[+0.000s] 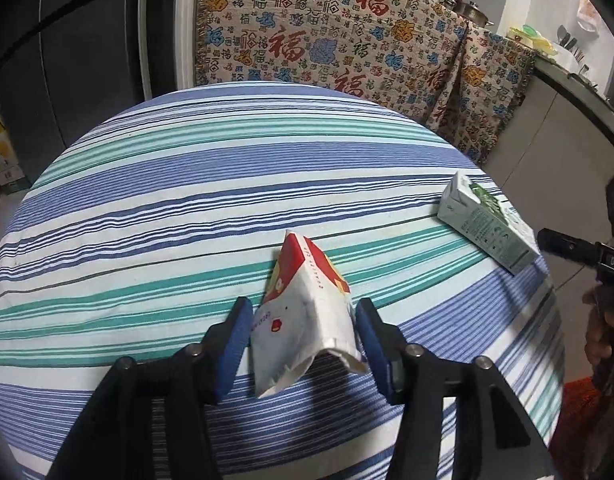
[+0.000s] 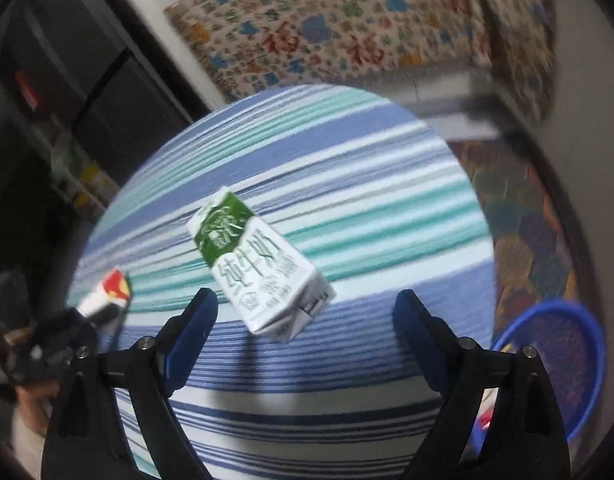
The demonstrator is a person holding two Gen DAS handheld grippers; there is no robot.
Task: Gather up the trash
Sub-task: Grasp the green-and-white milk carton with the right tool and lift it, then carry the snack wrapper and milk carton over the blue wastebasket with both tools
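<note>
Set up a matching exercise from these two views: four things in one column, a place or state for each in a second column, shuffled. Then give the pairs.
Things
1. red and white paper bag
2. green and white milk carton
3. blue basket
4. right gripper

Places or states
A. on the floor, right of the table
B. between the left gripper's blue pads, not pressed
C. jaws wide, nothing gripped
D. lying on its side on the striped tablecloth

Pairs: 1-B, 2-D, 3-A, 4-C
</note>
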